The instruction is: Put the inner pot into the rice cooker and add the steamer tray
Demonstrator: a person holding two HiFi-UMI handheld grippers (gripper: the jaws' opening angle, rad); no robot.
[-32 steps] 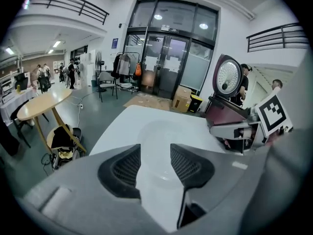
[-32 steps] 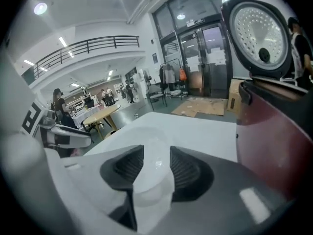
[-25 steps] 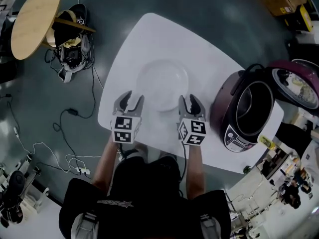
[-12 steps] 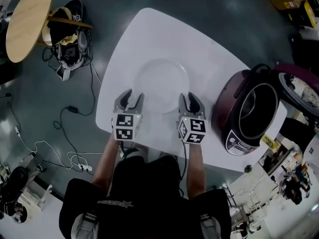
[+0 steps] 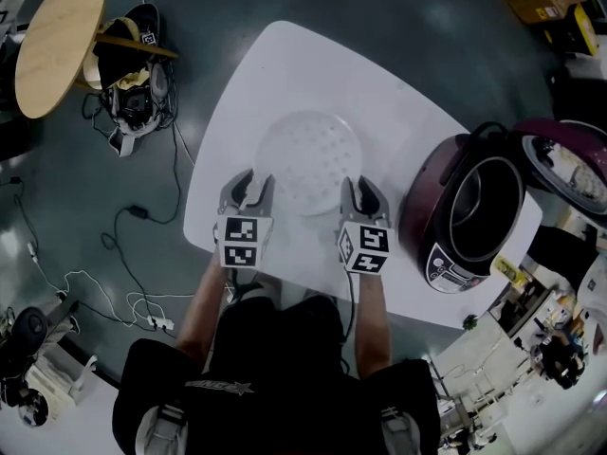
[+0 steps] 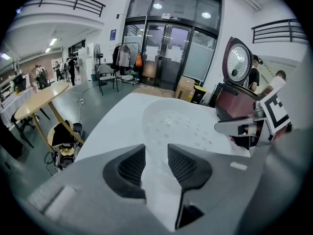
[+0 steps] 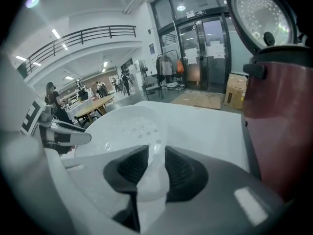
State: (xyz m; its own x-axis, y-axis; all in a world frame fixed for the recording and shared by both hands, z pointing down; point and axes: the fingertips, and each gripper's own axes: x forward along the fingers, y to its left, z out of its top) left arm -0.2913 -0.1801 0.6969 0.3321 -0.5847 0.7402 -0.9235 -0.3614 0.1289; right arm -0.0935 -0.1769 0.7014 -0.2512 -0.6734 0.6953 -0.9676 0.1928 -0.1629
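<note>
the white, perforated steamer tray (image 5: 308, 157) lies flat on the white table (image 5: 379, 88), in the middle of the head view, with both grippers at its near edge. the left gripper (image 5: 248, 188) is at the tray's lower left rim and the right gripper (image 5: 365, 193) at its lower right.

both sets of jaws have just been closing. in the right gripper view the rim runs up between the ribbed pads (image 7: 178, 168) and both press on it - a grip on the tray. in the left gripper view the rim also passes between the pads (image 6: 133, 165), but they stand a little wider and do not visibly pinch it.

at the right of the head view the maroon rice cooker (image 5: 434, 230) stands on the table - lid (image 5: 574, 164) swung open, inner pot (image 5: 493, 207) already seated inside. the tray is well apart from it.
</note>
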